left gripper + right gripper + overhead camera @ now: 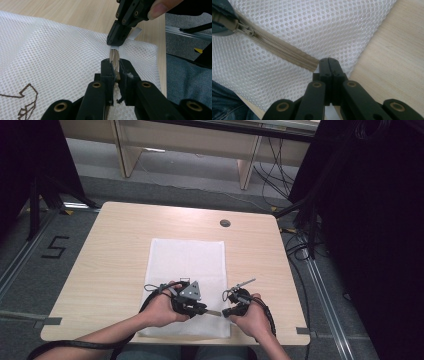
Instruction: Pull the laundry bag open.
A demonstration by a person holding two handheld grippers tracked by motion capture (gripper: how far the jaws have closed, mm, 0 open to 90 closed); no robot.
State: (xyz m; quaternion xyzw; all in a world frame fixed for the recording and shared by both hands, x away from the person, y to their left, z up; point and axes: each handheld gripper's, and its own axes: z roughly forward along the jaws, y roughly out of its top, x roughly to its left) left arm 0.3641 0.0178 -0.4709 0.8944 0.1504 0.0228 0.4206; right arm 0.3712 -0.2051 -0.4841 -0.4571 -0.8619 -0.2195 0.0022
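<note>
A white mesh bag (187, 260) lies flat on the wooden table (115, 250), with a beige zipper (287, 52) along its near edge. My left gripper (206, 310) (115, 63) is shut on the zipper, the beige strip pinched between its pads. The slider (244, 28) sits up the zipper, toward the left gripper. My right gripper (225, 311) (329, 61) is shut at the zipper's end; in the left gripper view the right gripper (115, 43) pinches a white tab of the bag's corner. Both grippers face each other a short way apart.
A round cable hole (225, 223) sits at the table's far edge. A brown embroidered mark (26, 100) is on the mesh. The person's denim-clad legs (185, 80) are just past the table's near edge. Dark stands and cables flank the table.
</note>
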